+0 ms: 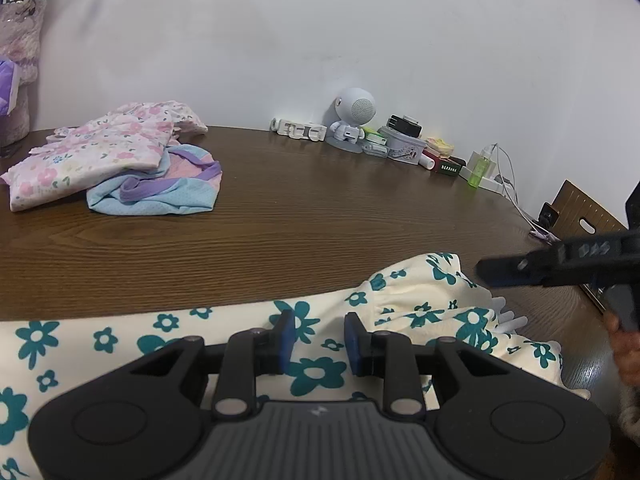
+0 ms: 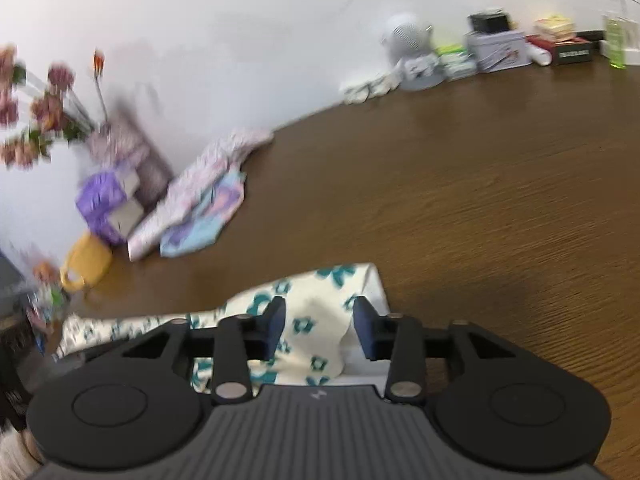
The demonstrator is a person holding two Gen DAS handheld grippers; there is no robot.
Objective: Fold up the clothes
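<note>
Cream cloth printed with teal flowers [image 1: 404,312] lies along the near edge of the brown desk [image 1: 320,208]; the left gripper [image 1: 320,340] and the right gripper [image 2: 320,326] hover over it, fingers apart, clamping nothing; pink and blue clothes [image 1: 116,160] sit well apart.

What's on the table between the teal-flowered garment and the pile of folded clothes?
Nothing: bare wooden table separates the teal-flowered garment from the folded pile, in the left wrist view.
</note>
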